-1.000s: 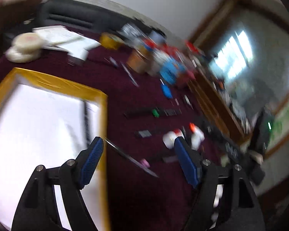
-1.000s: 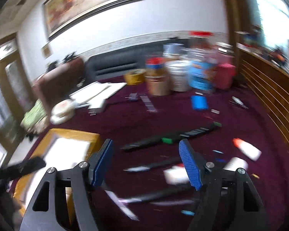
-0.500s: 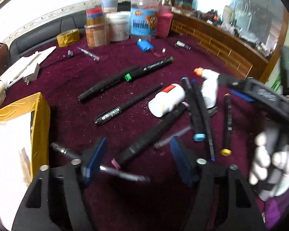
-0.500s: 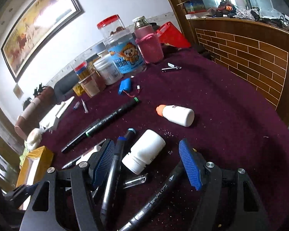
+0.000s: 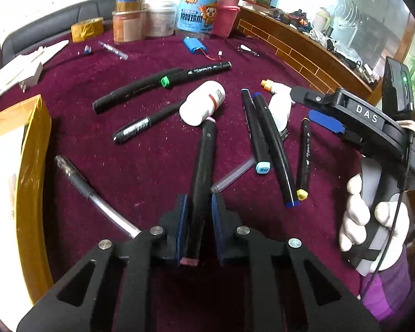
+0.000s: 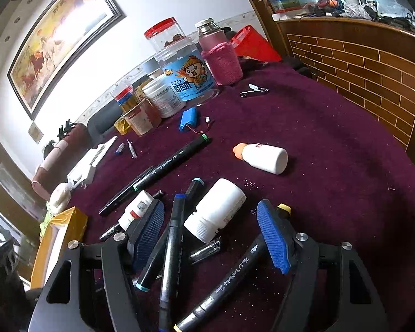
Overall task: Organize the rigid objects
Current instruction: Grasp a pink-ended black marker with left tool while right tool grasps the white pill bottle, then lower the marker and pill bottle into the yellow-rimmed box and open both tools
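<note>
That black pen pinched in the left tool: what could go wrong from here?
The left tool is closing on the black pen near one end, so the long free part may droop or swing. Its far tip touches the white bottle, which could roll. The right tool hangs open over crowded markers and may catch several.

Left tongs closing on black marker, maroon tablecloth

Looks like somebody's living room at home. There's a big framed horse painting on the white wall, a dark sofa behind the bench, which has a maroon cloth on it, wood panelling on one side, plus snack jars and a cluttered ledge.
</note>
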